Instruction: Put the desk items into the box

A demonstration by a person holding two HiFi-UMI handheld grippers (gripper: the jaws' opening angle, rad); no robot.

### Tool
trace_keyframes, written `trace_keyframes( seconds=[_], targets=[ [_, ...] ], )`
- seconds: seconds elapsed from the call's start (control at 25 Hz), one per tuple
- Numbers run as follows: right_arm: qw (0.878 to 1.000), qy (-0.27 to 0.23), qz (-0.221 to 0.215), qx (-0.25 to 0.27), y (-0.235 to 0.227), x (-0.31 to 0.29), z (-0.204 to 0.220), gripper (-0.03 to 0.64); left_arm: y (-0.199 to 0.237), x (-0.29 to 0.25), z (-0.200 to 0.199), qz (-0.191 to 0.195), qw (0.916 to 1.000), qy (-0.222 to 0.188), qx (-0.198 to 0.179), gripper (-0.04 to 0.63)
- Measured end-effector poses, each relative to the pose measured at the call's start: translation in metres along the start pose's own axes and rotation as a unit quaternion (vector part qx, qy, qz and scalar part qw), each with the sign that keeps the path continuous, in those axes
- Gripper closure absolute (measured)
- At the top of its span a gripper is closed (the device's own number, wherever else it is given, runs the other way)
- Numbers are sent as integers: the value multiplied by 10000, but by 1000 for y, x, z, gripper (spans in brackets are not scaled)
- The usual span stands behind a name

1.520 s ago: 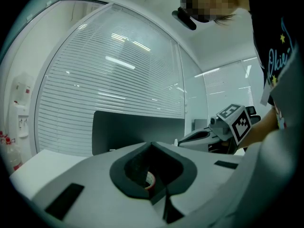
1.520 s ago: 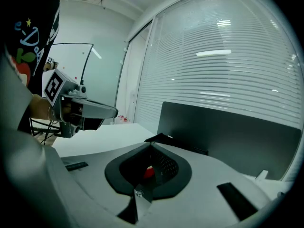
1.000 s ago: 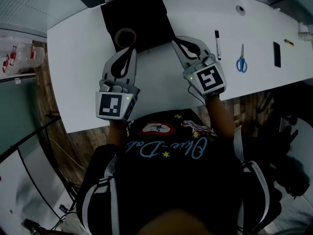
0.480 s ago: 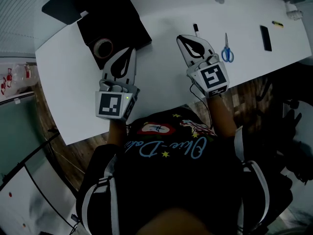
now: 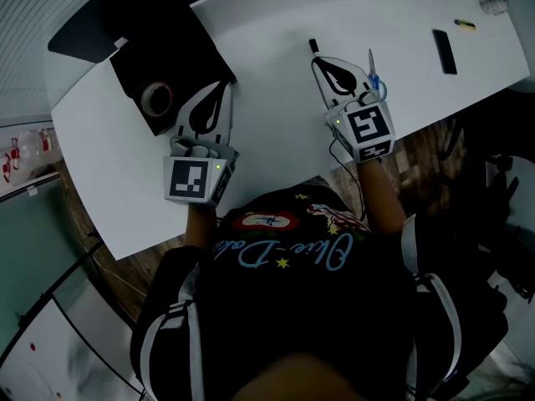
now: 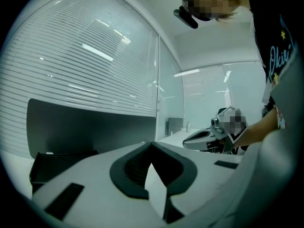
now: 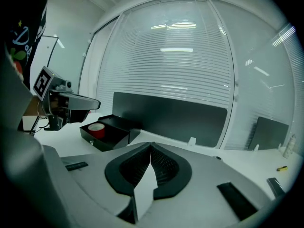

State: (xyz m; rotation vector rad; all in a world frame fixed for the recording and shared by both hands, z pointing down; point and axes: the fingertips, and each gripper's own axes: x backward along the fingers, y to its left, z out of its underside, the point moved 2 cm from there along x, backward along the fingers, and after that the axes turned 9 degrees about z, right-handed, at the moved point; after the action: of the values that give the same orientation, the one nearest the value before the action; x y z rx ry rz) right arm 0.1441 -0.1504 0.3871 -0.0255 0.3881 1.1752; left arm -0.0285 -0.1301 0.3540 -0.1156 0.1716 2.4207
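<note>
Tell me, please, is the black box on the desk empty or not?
Not empty: a roll of tape lies inside the box, visible in both the head view and the right gripper view.

the right gripper (image 5: 320,62) has swung from the box (image 5: 177,44) to beside the scissors (image 5: 371,63).

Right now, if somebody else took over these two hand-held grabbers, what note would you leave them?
Left gripper: jaws shut, empty, above the desk next to the black box.
Right gripper: jaws shut, empty, close to the marker and the scissors.
Done: a roll of tape lies in the box.
Left: the marker, the scissors, a flat black item and a small yellow item lie out on the desk, right of the box.
</note>
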Motion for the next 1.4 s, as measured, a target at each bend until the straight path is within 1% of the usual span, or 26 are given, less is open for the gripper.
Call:
trace_keyframes(
  seconds=[0.24,0.44,0.64,0.92,1.4],
  targets=[
    [9994,279,187,-96,-18,-5,22,594,1,-22,3,142,9999,62,24,598],
    [9980,535,246,-214,-28,-12,43,577,2,-35,9,228,9996,184,46,598],
    [9962,768,254,-331,-33,-23,61,561,8,-41,16,212,9993,312,84,598],
    [9922,1171,216,-355,-30,-37,89,531,16,-43,24,158,9987,449,161,598],
    [9832,1782,278,-279,-35,-55,132,502,28,-46,34,72,9983,518,250,598]
  ],
)
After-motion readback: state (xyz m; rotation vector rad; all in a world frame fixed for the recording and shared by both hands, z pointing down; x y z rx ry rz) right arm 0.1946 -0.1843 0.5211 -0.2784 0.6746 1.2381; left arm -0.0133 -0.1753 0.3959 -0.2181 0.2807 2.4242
